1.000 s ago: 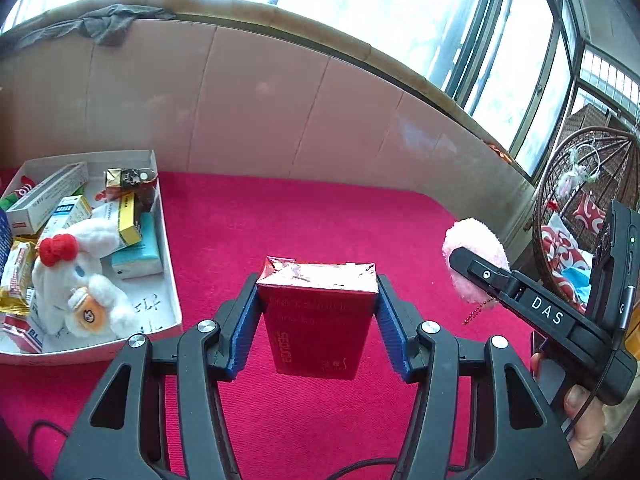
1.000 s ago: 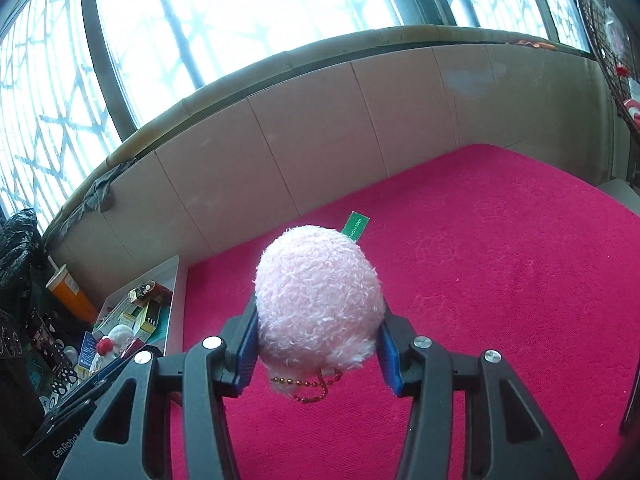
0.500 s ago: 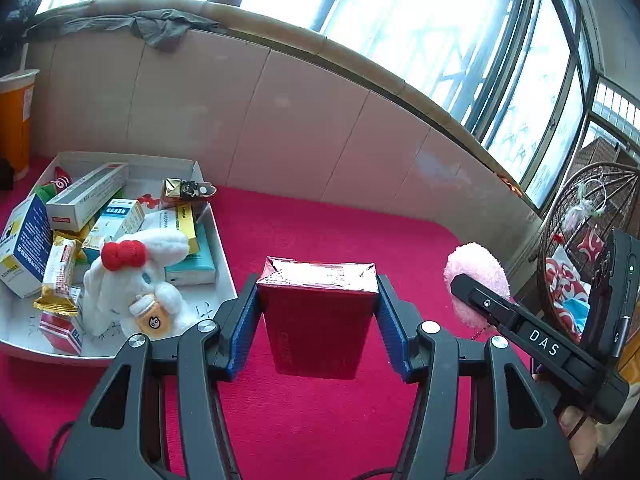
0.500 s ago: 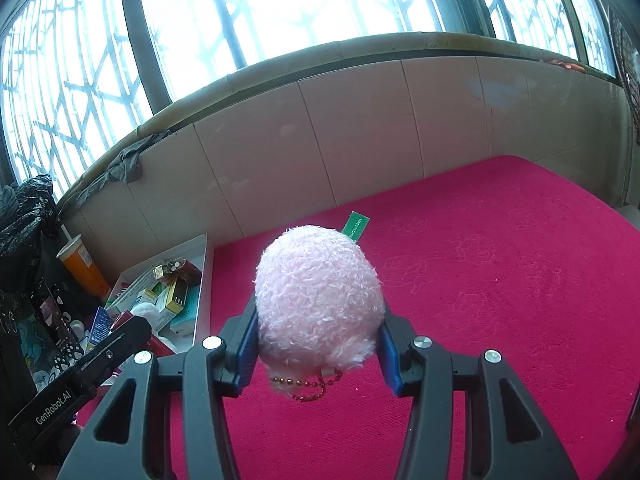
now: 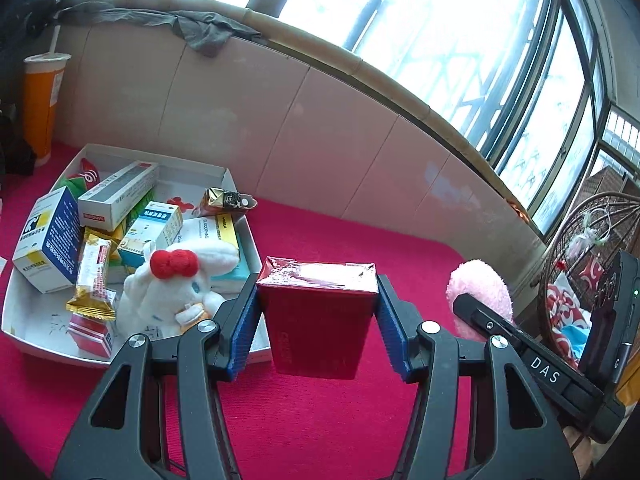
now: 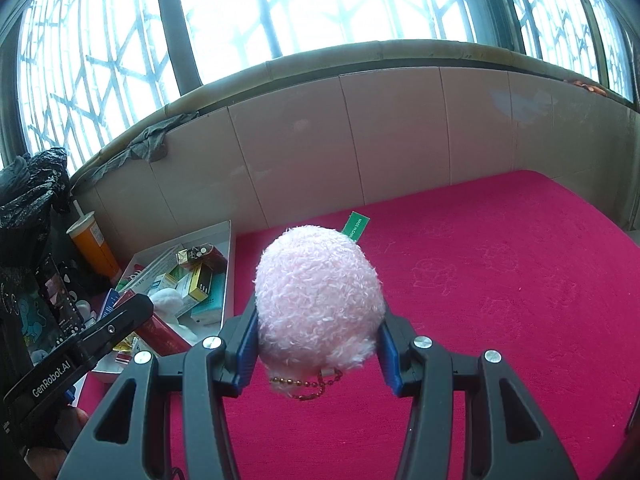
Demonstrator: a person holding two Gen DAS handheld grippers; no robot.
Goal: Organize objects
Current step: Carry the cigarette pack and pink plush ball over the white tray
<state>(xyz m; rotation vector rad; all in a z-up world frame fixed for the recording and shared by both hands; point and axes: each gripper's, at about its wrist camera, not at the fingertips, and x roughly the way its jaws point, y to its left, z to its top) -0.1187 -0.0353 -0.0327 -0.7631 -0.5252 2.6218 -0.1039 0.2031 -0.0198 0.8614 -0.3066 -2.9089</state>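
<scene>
Left gripper (image 5: 316, 312) is clamping a stiff, light-looking red box (image 5: 318, 320) by its sides; right gripper (image 6: 318, 340) is squeezing a soft pink plush ball (image 6: 318, 300) across its middle, near the tray (image 5: 244, 236).

You hold a dark red box (image 5: 318, 312) with a shiny foil top between blue pads (image 5: 244, 328) of black fingers. The fluffy toy (image 6: 318, 300) is pale pink, with a green tag (image 6: 355, 226) and a gold bead chain (image 6: 308, 385). The cloth (image 6: 500, 280) under all is deep crimson. In the white tray (image 5: 44, 350) at its left edge lies a white plush (image 5: 176, 284) with a red bow (image 5: 174, 264). The cup (image 5: 40, 100) is orange.
</scene>
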